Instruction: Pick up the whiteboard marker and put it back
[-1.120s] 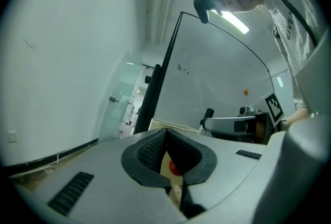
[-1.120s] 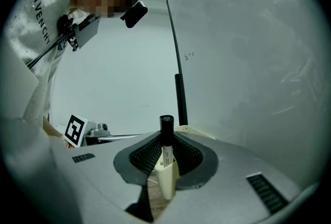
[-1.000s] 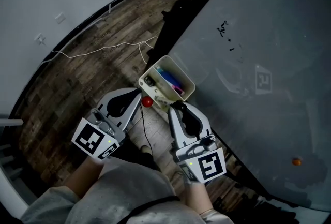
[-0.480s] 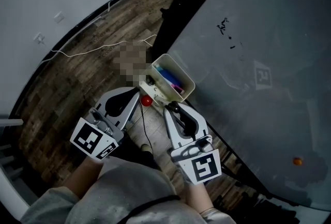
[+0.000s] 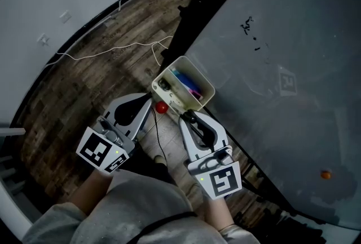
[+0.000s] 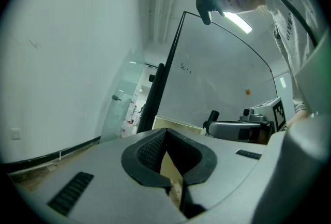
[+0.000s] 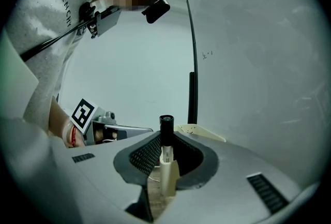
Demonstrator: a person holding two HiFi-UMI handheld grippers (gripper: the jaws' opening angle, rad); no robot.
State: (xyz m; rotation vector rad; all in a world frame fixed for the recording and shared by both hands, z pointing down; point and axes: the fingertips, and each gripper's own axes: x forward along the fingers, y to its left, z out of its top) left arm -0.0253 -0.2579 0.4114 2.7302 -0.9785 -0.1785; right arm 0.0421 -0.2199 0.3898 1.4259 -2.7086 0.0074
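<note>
Pinching the whiteboard marker upright between its fingers, the right gripper hovers; the left gripper looks closed.

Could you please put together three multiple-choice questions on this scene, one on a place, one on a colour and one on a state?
1. Where is the cream tray?
A. On the floor behind the person
B. At the whiteboard's edge, close ahead of the right gripper
C. On a shelf above the board

2. What colour is the cap of the held marker?
A. Red
B. Green
C. Black

3. How are the left gripper's jaws?
A. Together, nothing between
B. Wide apart
C. Clamped on a pen

Answers:
1 B: the head view shows the tray against the board, just past the jaw tips.
2 C: the right gripper view shows a black cap on a white body.
3 A: the left gripper view shows the pads meeting, empty.
</note>
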